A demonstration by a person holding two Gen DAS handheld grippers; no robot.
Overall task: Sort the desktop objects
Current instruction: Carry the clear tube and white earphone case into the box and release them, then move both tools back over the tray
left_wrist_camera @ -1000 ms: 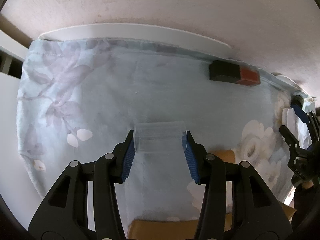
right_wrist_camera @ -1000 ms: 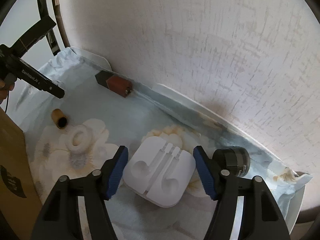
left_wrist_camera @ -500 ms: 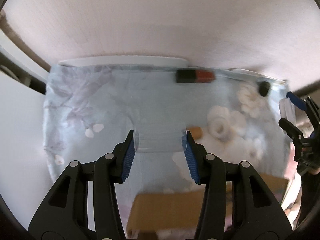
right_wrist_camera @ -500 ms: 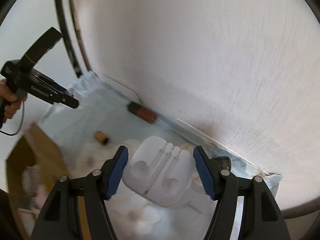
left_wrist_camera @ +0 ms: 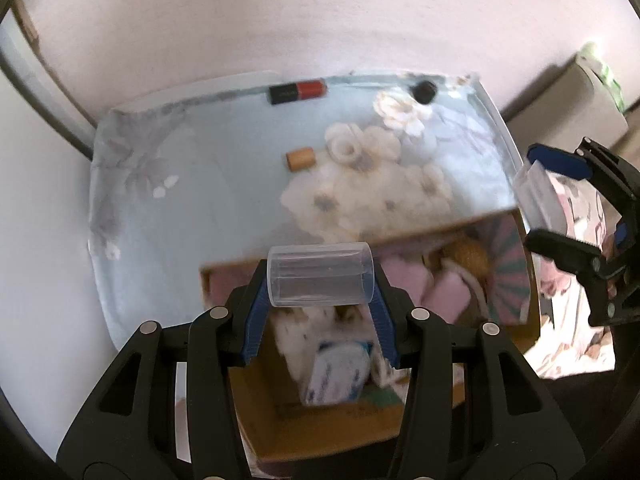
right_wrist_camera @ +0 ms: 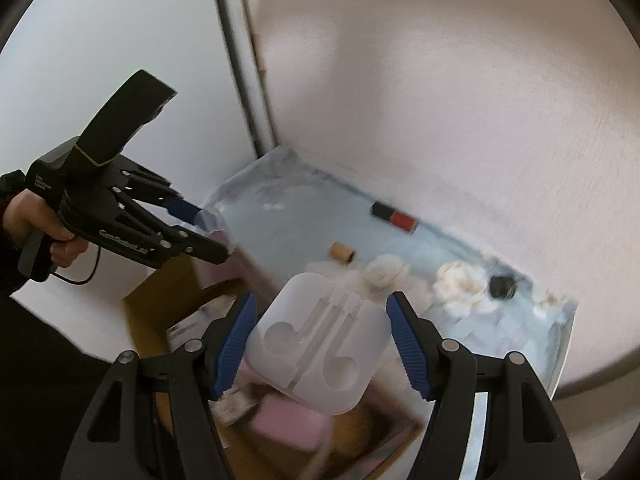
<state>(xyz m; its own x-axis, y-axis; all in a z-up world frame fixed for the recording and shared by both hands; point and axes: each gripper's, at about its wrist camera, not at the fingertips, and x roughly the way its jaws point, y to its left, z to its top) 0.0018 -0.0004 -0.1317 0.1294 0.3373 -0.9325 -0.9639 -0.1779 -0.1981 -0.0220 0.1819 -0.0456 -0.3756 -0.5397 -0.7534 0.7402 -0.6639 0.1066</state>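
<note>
My left gripper is shut on a clear plastic cylinder, held sideways above an open cardboard box with several items inside. My right gripper is shut on a white moulded earphone case, raised over the same cardboard box. The right gripper with the white case shows at the right of the left wrist view. The left gripper shows at the left of the right wrist view.
On the floral cloth of the table lie a black-and-red block, a brown tube, a white ring and a black round object. A pink wall rises behind. A hand holds the left gripper's handle.
Both grippers have lifted away from the table and pulled back over the cardboard box, each still carrying its object. The table's items now look smaller and farther off.
</note>
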